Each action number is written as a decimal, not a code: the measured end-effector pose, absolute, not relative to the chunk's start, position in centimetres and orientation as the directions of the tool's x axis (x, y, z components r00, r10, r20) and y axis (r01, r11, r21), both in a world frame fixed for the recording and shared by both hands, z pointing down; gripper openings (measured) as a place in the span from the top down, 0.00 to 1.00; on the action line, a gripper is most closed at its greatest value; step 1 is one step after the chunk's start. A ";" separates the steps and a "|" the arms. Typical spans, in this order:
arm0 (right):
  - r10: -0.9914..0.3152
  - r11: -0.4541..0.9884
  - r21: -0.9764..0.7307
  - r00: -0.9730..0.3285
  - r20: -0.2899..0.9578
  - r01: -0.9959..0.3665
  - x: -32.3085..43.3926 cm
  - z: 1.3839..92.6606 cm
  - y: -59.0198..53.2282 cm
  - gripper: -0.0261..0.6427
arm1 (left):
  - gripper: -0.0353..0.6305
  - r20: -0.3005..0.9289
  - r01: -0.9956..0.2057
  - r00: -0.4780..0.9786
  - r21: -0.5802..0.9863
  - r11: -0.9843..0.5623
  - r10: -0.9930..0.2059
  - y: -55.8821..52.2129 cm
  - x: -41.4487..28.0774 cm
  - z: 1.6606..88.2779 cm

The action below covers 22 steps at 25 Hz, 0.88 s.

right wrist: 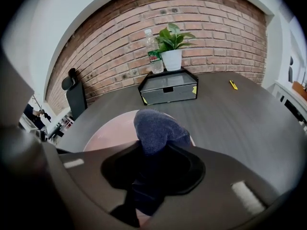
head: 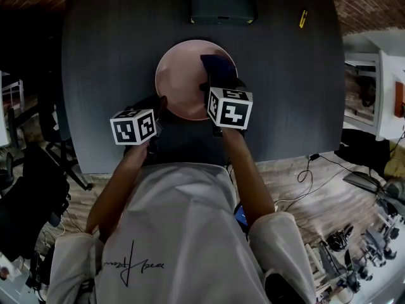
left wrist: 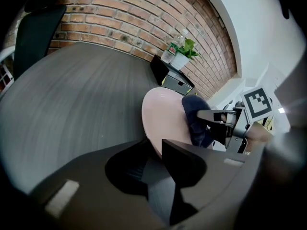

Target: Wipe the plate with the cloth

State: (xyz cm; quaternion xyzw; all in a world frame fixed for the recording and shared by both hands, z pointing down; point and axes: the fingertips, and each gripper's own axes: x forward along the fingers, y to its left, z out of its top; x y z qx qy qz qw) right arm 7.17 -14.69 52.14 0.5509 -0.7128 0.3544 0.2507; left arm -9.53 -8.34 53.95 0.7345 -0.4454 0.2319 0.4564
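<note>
Pink plate (head: 179, 75) sat mid-table with its near rim unclamped. Risk judged: it could skid on the dark table (head: 107, 49) under a wiping push, since the left gripper (head: 159, 104) stood at that rim with jaws apart, pressing on nothing visible. Just beyond, the right gripper (head: 219, 82) was clamped on the bunched blue cloth (head: 214, 64), over the plate's right half. A weak pinch could shed it.

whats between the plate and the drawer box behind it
Only bare table; the right gripper view shows the plate and drawer box apart with nothing between.
</note>
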 end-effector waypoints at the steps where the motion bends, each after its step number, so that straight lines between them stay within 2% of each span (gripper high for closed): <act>1: -0.606 0.140 -0.223 -0.262 0.751 -0.965 7.2 52.3 -15.0 0.81 | 0.79 0.748 -0.866 0.496 0.464 -0.188 -0.441 -8.3 -9.5 54.1; 22: -0.574 0.167 -0.127 -0.201 0.794 -0.978 6.9 53.8 -17.5 0.82 | 0.80 0.751 -0.853 0.521 0.467 -0.233 -0.406 -8.2 -9.2 54.1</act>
